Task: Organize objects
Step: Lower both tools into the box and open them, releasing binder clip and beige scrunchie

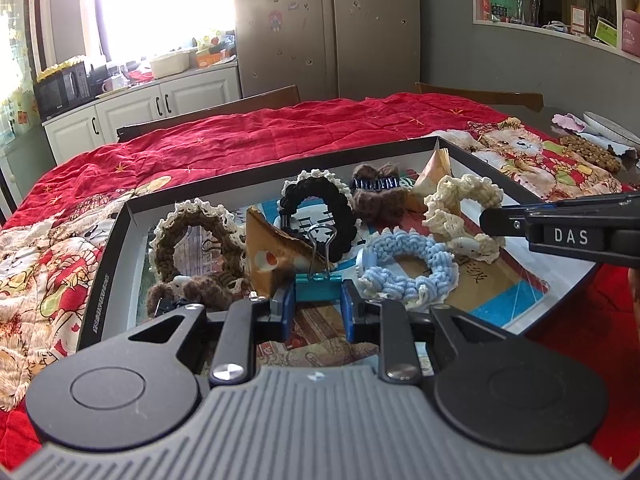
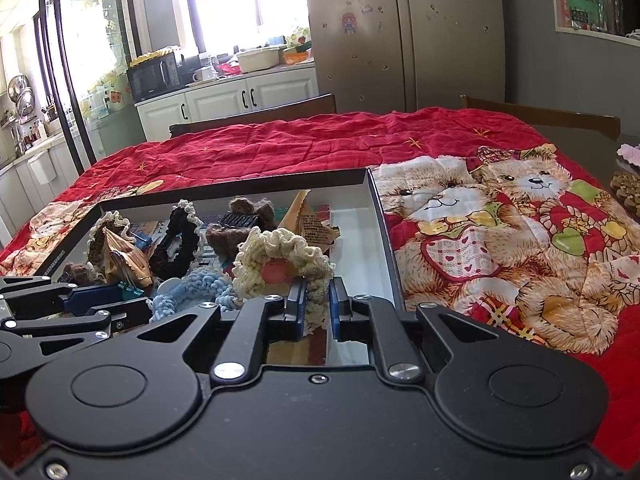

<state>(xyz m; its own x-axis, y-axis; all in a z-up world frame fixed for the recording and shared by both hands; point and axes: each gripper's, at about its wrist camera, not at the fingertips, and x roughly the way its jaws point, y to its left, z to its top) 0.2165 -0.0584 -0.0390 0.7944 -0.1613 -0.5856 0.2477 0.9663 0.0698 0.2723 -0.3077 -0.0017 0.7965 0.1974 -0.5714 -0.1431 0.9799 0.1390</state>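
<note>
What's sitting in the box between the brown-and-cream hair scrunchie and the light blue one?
In the left wrist view, between the brown scrunchie and the blue scrunchie stand a tan folded paper packet and the teal binder clip pinched by the left hand-held gripper.

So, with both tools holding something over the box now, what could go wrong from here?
1. The left tool pinches the teal binder clip only at its body; it may slip or snap out.
2. The right tool grips one edge of the cream scrunchie, which touches the blue scrunchie; lifting may drag that along.
3. The two tools are close together in the crowded box and may bump.
</note>
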